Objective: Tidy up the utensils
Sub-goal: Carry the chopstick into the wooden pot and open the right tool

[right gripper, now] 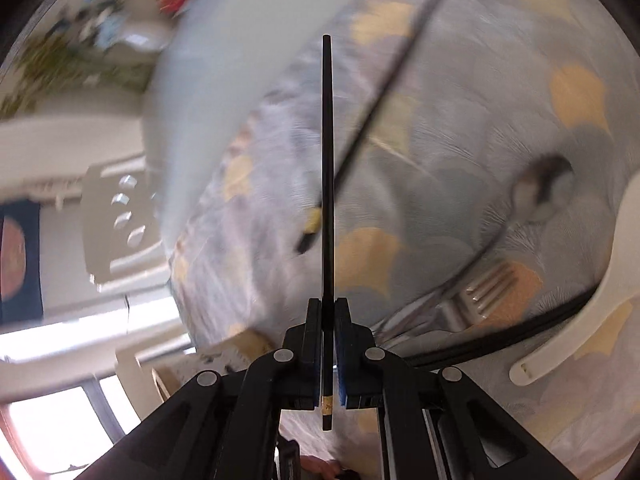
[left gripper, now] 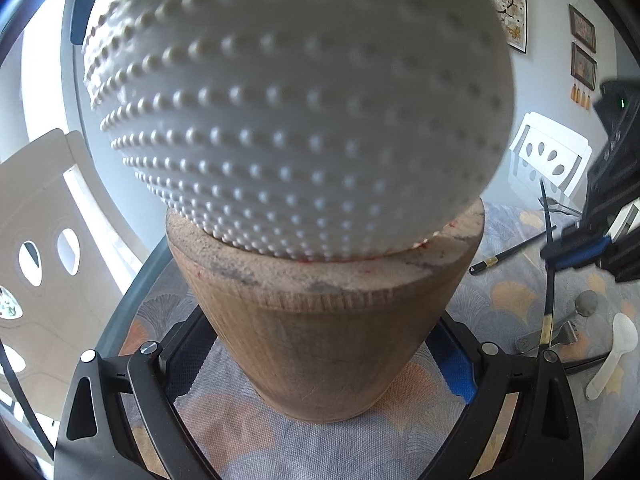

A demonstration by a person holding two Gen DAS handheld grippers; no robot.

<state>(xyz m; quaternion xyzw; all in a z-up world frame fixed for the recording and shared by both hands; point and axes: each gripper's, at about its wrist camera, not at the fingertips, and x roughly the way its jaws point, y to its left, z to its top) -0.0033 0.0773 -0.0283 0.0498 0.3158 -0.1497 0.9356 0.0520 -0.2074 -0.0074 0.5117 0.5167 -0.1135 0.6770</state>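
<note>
At the far left of the left wrist view a pale chair back [left gripper: 38, 240] stands beyond the curved table edge [left gripper: 132, 280], so the table ends close on that side. The left gripper [left gripper: 320, 368] sits with its two black arms on either side of a wooden holder [left gripper: 320, 340], clenched on its tapered base, and a white studded bowl-like top [left gripper: 296, 100] rests on the holder's rim and fills most of the view. To the right the cloth lies open, with a second black chopstick [left gripper: 512, 254], a metal spoon [left gripper: 586, 304], a fork [left gripper: 560, 334] and a white plastic spoon [left gripper: 612, 356] scattered near each other. The right gripper [right gripper: 329, 308] is clamped on a black chopstick [right gripper: 327, 160], which runs straight out between the pads, its gold-banded end behind them. Below it the patterned tablecloth [right gripper: 460, 152] is blurred; the fork and white spoon lie right of the gripper.
</note>
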